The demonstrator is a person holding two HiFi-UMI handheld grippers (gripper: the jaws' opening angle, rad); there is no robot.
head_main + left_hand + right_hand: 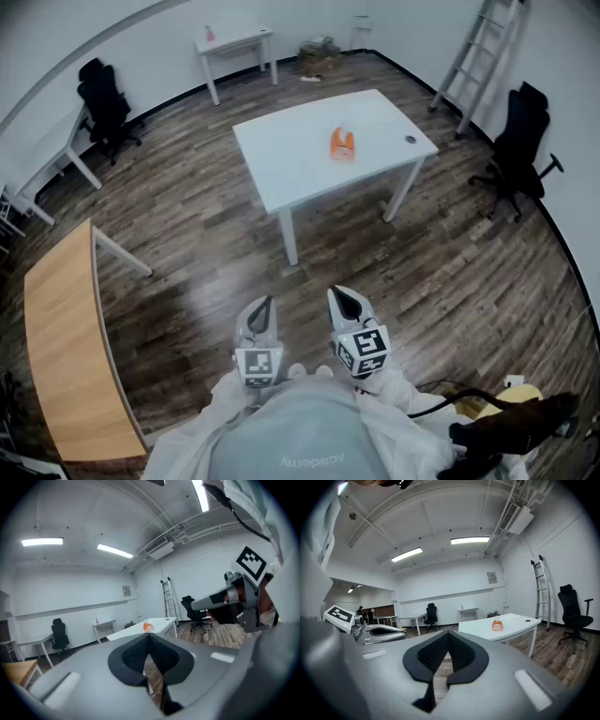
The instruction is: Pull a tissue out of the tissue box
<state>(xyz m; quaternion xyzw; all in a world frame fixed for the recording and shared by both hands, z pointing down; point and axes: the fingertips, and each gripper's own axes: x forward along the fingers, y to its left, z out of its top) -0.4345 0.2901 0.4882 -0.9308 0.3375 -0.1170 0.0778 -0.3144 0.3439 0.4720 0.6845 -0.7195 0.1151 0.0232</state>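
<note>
An orange tissue box [342,143] with a white tissue sticking out of its top stands on the white table [300,159] across the room. It also shows small in the left gripper view as the tissue box [148,626] and in the right gripper view as the tissue box [497,625]. My left gripper [262,310] and right gripper [343,299] are held close to my body, far short of the table. Both are shut with nothing between the jaws. The right gripper [211,603] shows in the left gripper view, the left gripper [386,631] in the right one.
A wooden desk [66,347] stands at my left. Black office chairs [520,141] [103,98], a ladder [483,56], a small white table [234,42] and another white desk [47,150] line the walls. A small dark object [410,140] lies on the white table. Wood floor [197,244] lies between me and the table.
</note>
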